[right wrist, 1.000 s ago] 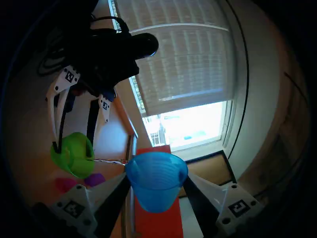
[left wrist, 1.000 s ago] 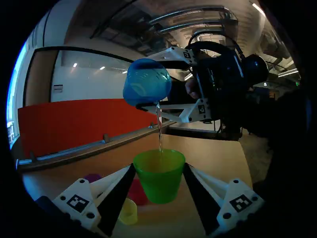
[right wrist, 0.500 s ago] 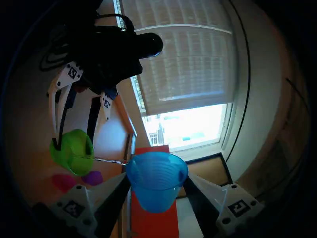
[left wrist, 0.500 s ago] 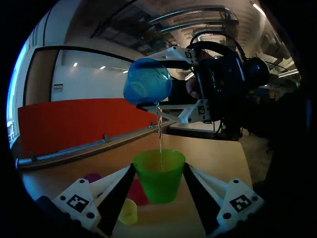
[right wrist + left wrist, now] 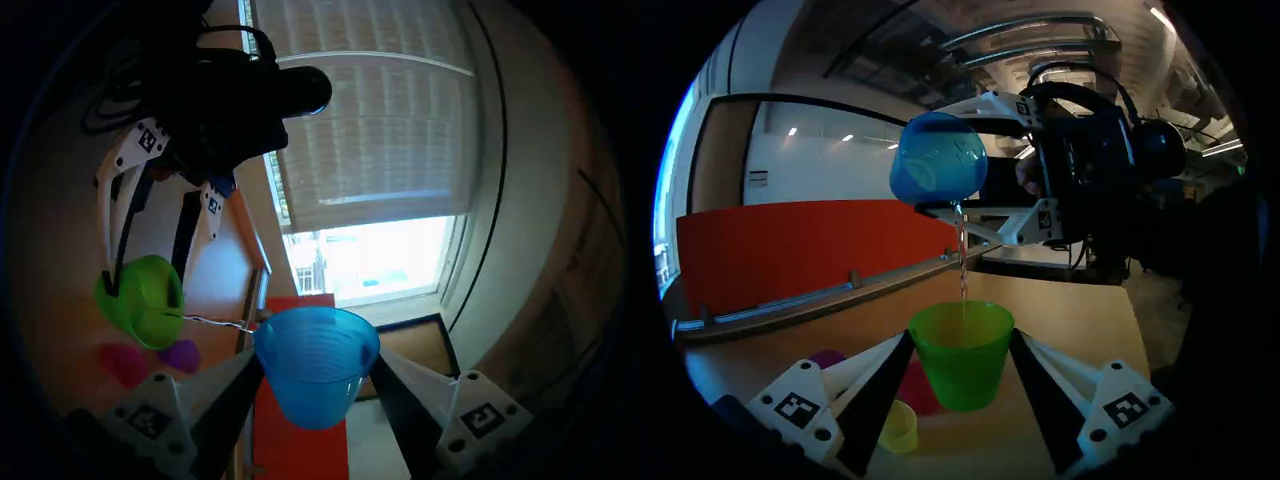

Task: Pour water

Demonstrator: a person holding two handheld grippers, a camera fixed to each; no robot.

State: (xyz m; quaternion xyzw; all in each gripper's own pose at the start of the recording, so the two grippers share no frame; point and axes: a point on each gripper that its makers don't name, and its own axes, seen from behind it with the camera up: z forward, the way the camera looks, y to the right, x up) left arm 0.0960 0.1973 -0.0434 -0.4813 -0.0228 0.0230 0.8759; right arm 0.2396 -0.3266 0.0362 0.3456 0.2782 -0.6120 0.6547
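Water keeps streaming thinly from the translucent blue plastic cup, now lifted slightly in the right claw gripping it, down into the translucent green plastic cup clenched upright in the left claw beneath it, so pouring continues.

Three small cups sit close together on the wooden surface: a purple cup, a pink cup and a yellow cup. A rail runs along the surface's far edge, with a red panel behind it. Pipes cross the ceiling. Blinds half cover a bright window.
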